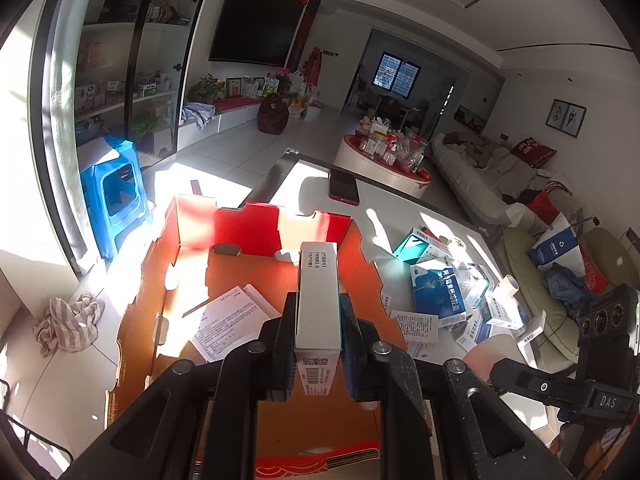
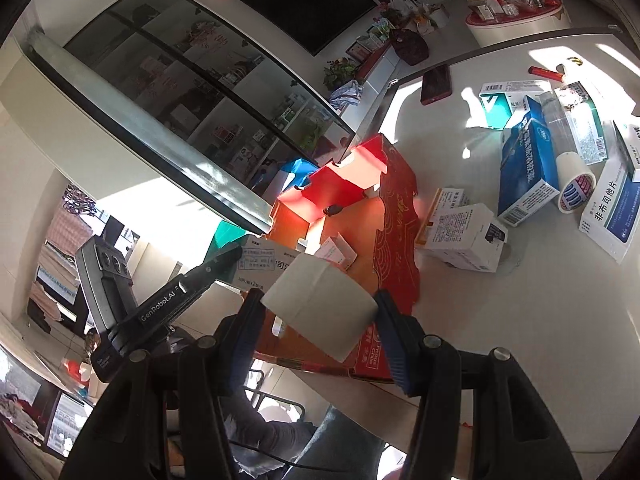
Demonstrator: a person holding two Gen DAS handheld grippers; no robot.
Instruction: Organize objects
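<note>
Sunlit white table [image 2: 500, 320] carries it all. Nearest, the left gripper [image 1: 318, 312] is clamped on a narrow white carton [image 1: 318, 292], poised over the open red box [image 1: 248, 280] — seemingly for dropping in. The right gripper [image 2: 320, 312] squeezes a pale box [image 2: 320, 300] beside it. Farther off, loose medicine boxes [image 2: 524, 164] and a tape roll [image 2: 576, 184] wait; a phone [image 2: 436, 84] lies beyond.

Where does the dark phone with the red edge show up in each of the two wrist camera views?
Left wrist view: the phone lies above centre, near the white table's far edge, beyond the red cardboard box.
Right wrist view: the phone lies upper right, by the table's edge.
Shared landmark: the red cardboard box, nearer the camera than the phone in both views.
</note>
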